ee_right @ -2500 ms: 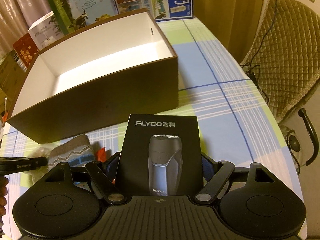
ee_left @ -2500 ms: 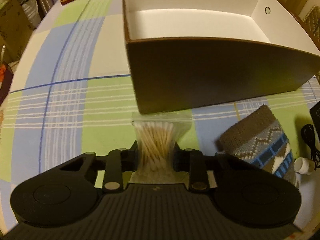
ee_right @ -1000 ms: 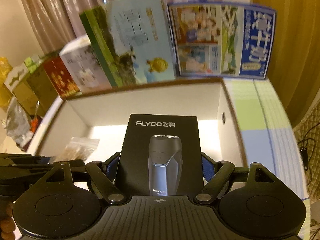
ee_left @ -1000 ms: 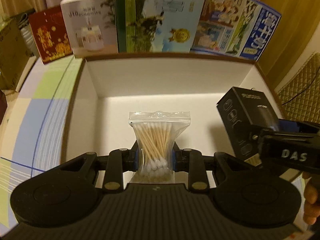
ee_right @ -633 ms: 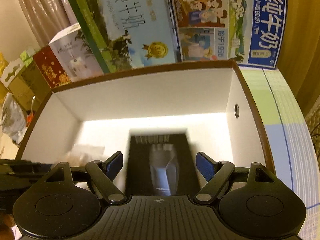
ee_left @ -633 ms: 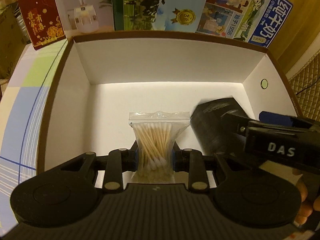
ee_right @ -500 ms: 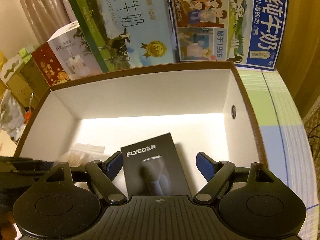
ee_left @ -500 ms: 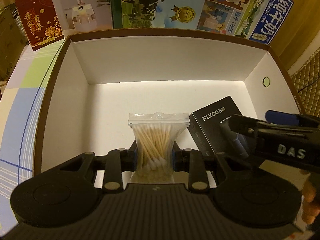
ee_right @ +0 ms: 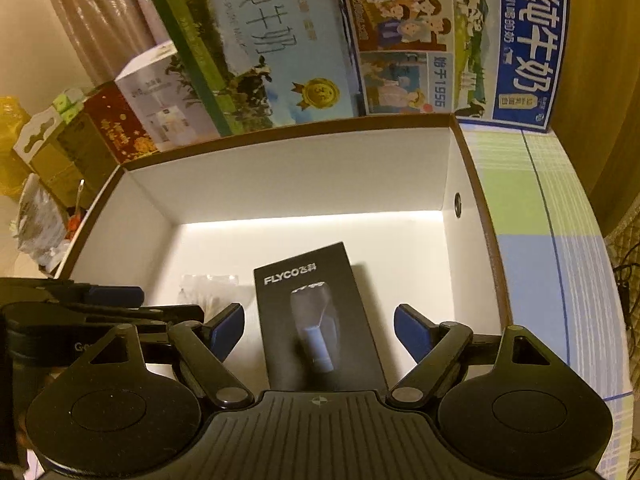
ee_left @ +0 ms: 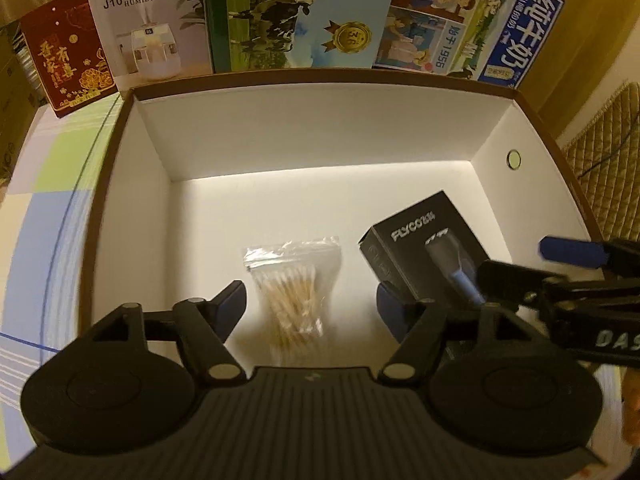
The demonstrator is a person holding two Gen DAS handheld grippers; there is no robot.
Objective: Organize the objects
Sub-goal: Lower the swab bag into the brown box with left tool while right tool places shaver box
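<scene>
Both our tongs hang spread and empty over the open box (ee_left: pixel 152 152). Below the left tongs (ee_left: pixel 310 304) lies the cotton swab bag (ee_left: pixel 294 296), lengthwise along them; under the right tongs (ee_right: pixel 319 326), the shaver carton (ee_right: pixel 316 320), likewise.

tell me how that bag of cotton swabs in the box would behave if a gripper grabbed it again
The bag of cotton swabs is thin clear plastic, so it probably crumples. The loose sticks inside would likely shift. It looks light and lies flat, so rolling seems unlikely.
</scene>
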